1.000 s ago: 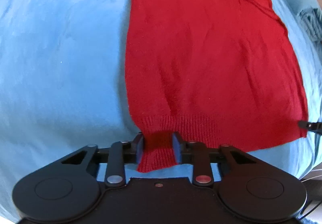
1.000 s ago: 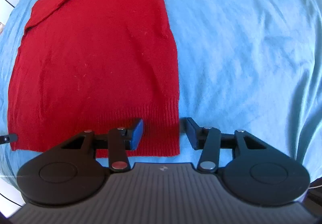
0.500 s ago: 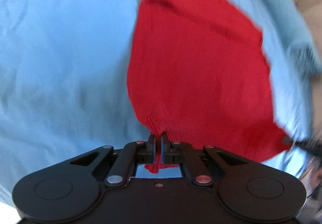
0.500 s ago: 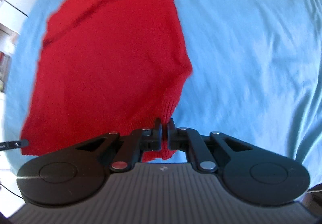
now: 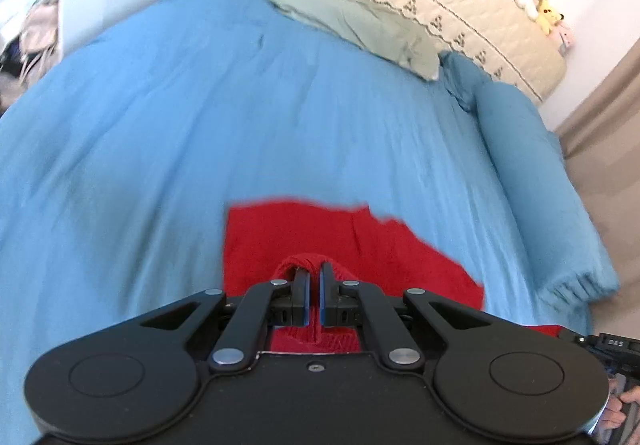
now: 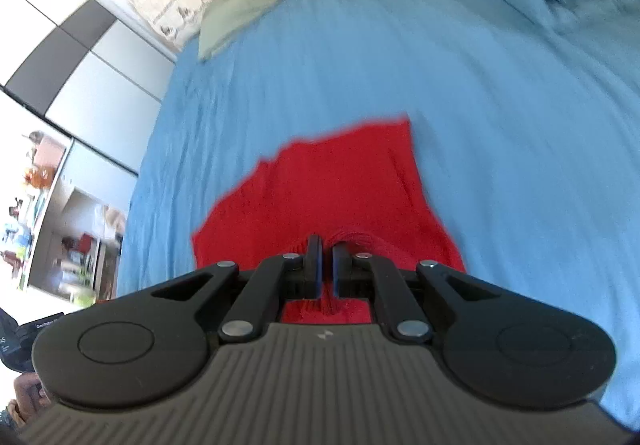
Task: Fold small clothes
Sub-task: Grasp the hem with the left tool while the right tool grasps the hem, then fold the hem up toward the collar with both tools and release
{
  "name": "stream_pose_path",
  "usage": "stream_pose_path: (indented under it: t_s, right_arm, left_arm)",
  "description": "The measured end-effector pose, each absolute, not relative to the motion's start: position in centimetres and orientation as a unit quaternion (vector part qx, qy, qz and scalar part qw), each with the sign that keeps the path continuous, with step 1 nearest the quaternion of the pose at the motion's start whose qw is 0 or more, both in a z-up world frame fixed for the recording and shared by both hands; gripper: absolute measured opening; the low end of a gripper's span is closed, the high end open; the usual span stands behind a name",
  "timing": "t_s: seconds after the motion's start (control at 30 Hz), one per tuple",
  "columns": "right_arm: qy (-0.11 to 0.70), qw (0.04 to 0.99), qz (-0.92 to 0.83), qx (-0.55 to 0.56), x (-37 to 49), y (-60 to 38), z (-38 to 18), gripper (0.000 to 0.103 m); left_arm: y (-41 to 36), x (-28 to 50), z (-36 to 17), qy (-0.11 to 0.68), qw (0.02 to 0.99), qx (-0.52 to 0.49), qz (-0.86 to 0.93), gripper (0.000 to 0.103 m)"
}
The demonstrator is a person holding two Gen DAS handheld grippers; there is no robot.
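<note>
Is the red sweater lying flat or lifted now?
Lifted at its hem: both the left gripper and right gripper pinch the red sweater, raising bunched fabric.

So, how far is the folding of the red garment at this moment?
Done: both hem corners are gripped, the left gripper and right gripper each shut on the red knit garment. In hand: the hem is lifted over the blue bedspread. Left: laying the hem down and any further folds.

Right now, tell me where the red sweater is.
The red sweater lies on the blue bedspread, low in both views, its near edge pinched by both grippers.
</note>
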State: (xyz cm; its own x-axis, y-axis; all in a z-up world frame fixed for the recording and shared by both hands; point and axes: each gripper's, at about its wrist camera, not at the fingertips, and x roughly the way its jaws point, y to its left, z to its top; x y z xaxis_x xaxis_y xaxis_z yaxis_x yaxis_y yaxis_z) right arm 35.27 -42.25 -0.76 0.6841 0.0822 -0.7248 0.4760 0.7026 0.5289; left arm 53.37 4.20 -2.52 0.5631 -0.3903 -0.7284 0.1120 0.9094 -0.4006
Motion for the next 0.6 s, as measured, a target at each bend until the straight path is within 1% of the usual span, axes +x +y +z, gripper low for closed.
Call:
stream_pose_path:
  t_s: [0.13,0.27,0.37,0.5,0.6]
  right_arm:
    - [0.373,0.84,-0.135,0.369,42.5,-45.1,-4.1,0.02]
    - [0.367,0.84,-0.156,0.369,48.2,-47.9,-9.2,0.02]
    - [0.373,0.835,-0.165,0.369,50.8,-48.9,-12.6,0.02]
    - [0.382,0.834,-0.17,0.36,52.9,-49.8,-15.6,0.02]
    - [0.392,0.831,-0.173,0.356,53.9,-50.3,-16.9,0.02]
  left_arm:
    - [1.2,59.6,-7.2,0.431,0.882,-0.141,-0.126,0.004]
    - [0.0,64.0,-12.4,0.447,0.879,-0.14,-0.092,0.004]
    - [-0.6,66.1,-15.0,0.461,0.873,-0.146,-0.066,0.004]
    - [-0.5,67.2,-15.9,0.47,0.866,-0.163,-0.044,0.004]
    - [-1.6,68.2,-16.1,0.476,0.867,-0.139,-0.039,0.006]
